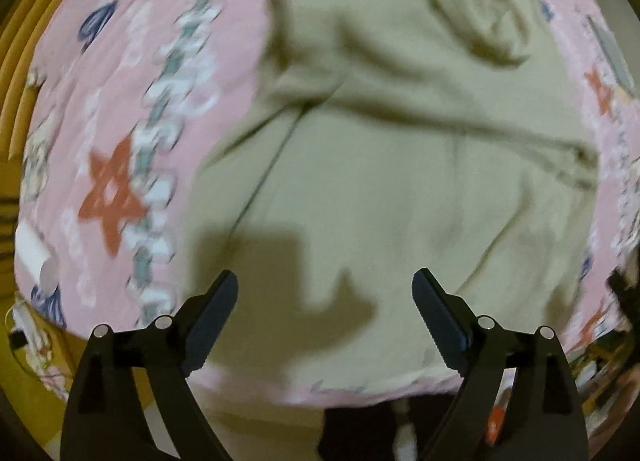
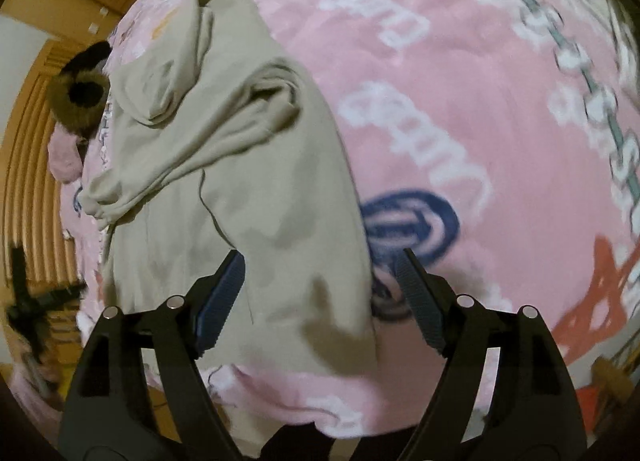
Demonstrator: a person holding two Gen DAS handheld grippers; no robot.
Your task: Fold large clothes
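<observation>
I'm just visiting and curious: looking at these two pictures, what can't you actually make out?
- Beige hoodie, left wrist view: its near hem is covered by the left tongs and their shadow.
- Pink blanket, right wrist view: white lettering smeared by motion blur.
- Furry dark thing, right wrist view: small, at the warped edge, unidentifiable.
- Right tongs: hide blanket beneath.

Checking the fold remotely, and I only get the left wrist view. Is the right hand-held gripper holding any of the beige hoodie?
Observer: No. The right hand-held gripper is open, hanging over the beige hoodie and pinching no cloth.
Operator: Where over it?
Observer: Above the hem's edge, where the hoodie meets the pink blanket.
Operator: Anything beyond the hood I can't see?
Observer: A dark furry item lies by the hood, at the blanket's edge.
</observation>
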